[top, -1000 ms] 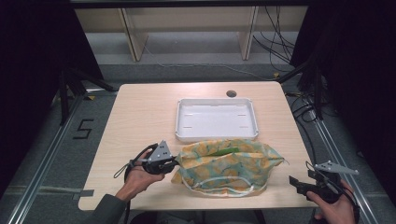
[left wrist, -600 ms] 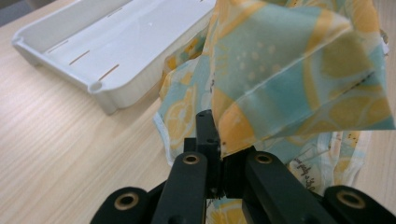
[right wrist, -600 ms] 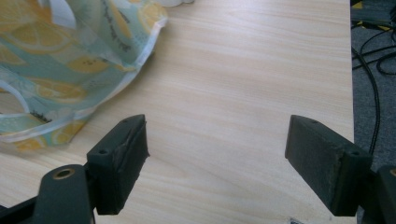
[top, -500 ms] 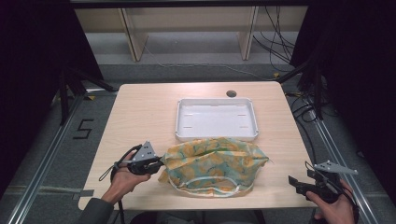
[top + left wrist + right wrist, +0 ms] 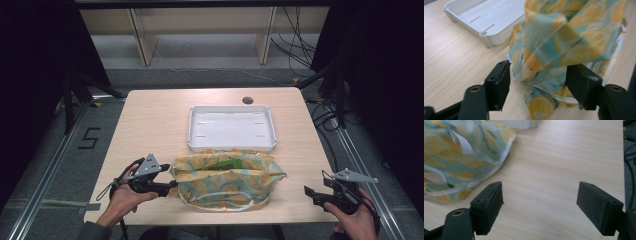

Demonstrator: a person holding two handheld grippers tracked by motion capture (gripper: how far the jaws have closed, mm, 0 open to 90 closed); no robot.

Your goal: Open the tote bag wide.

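The lemon-print bag (image 5: 227, 180) lies on the bench (image 5: 150, 125) before the white tray (image 5: 231, 127), bearing no readable writing. The left claw (image 5: 537, 82) has just released around its edge; the right claw (image 5: 539, 205) gapes empty.

Thin, soft lemon-printed turquoise and yellow cloth bag (image 5: 564, 45), matt, creased and folded, edged with white woven tape. Smooth white plastic rectangular tray (image 5: 231, 127), faintly glossy, moulded with rounded corners and shallow slots. Pale wood-grain laminate table top (image 5: 554, 175), smooth with a low satin sheen, fine straight grain lines. Black matt plastic jaws of the left gripper (image 5: 537, 85), pad faces slightly rough, small brass-coloured metal inserts at the base. Same black matt plastic on the right gripper (image 5: 540, 200), pad faces scuffed and grainy, one dusted with pale marks. Flat grey metal three-cornered plate (image 5: 355, 176), dull finish.
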